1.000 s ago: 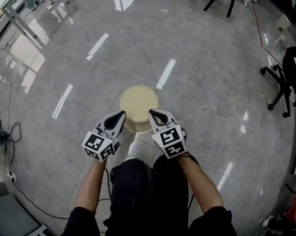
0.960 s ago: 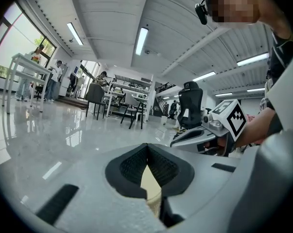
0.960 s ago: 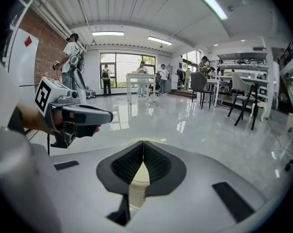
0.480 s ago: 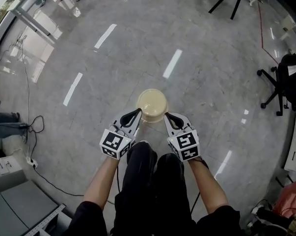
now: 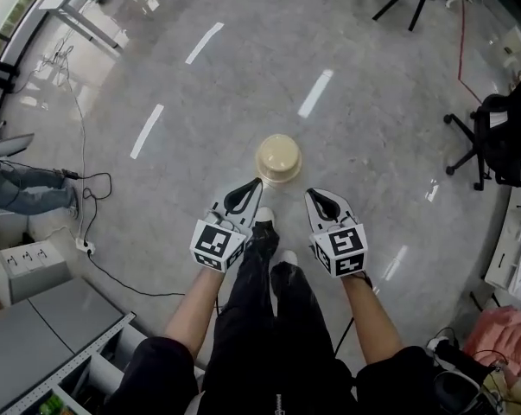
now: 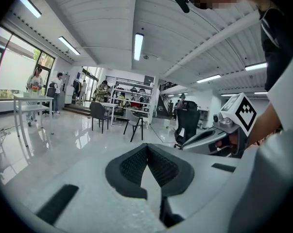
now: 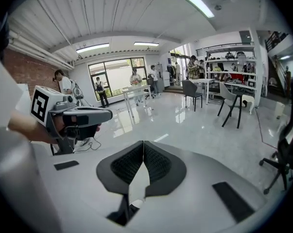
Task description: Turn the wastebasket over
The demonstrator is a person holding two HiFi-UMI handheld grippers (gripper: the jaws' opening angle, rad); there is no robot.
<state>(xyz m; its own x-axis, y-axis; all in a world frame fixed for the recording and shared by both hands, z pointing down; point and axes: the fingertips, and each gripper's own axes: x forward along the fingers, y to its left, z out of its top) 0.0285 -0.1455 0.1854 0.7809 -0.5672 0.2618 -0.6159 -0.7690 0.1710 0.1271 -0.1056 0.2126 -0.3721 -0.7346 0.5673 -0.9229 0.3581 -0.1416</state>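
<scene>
From the head view I see the cream wastebasket [image 5: 278, 158] standing on the glossy grey floor [image 5: 156, 76], just ahead of the wearer's shoes [image 5: 264, 218]. Its flat closed end faces up and the wider rim sits on the floor, so I read it as mouth-down. Neither gripper touches it. The left gripper [image 5: 257, 182] and the right gripper [image 5: 311, 194] hang in the air on either side of the wearer's legs, tips pointing forward toward the basket but apart from it. In the left gripper view the fingers [image 6: 131, 164] meet tip to tip with nothing between them, and the room lies beyond, with chairs, desks and shelving far off. The right gripper shows at that view's right edge. The right gripper view tells me the same — its fingers [image 7: 128, 165] are pressed together and empty, with the left gripper showing at the left. A black office chair [image 5: 489, 137] stands well off to the right of the basket. A cable [image 5: 80, 188] trails over the floor at the left, near a person's legs in jeans [image 5: 27, 188].
</scene>
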